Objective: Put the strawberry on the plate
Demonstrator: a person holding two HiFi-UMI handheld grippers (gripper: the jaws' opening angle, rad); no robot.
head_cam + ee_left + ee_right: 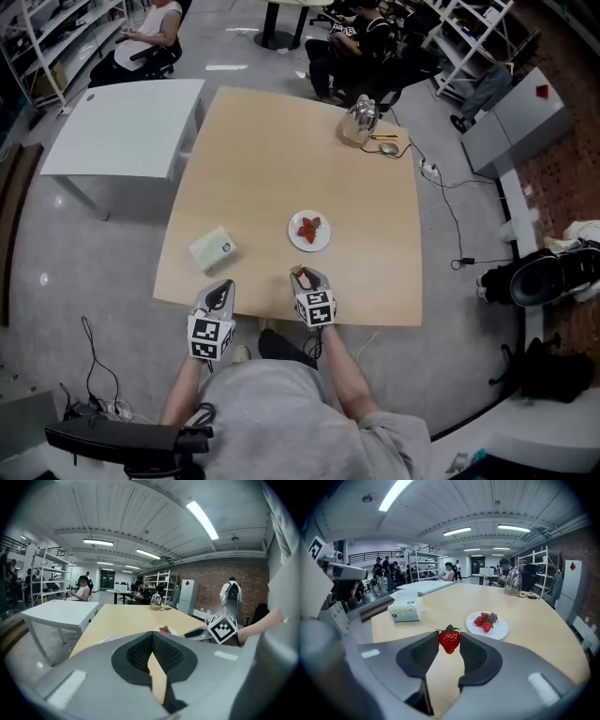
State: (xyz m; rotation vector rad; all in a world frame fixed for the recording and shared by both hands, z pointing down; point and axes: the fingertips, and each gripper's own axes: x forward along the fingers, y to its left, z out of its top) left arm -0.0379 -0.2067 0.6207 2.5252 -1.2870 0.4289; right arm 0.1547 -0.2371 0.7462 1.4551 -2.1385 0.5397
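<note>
Red with green leaves on top, the single strawberry [449,640] is pinched between the two dark pads of your right gripper [449,645]. You hold it over the near edge of the light wooden table [272,150], with the pointed end down, and it is not touching the wood.

The round white plate [298,243] lies on the table just ahead of this gripper and a little to its right. In the plate are a few red strawberries, which lie close together near its middle. The strawberry that you hold is outside the plate, on its near side.

Your left gripper [152,638] is at the same near edge, to the left of the right one. Its jaws are pressed together at the tips, with nothing between them.

Ahead of the left gripper lies a pale green and white soft pack of tissues [213,248], well apart from the plate. A clear glass pot [359,120] stands near the far edge of the table. What is inside it I cannot tell.
</note>
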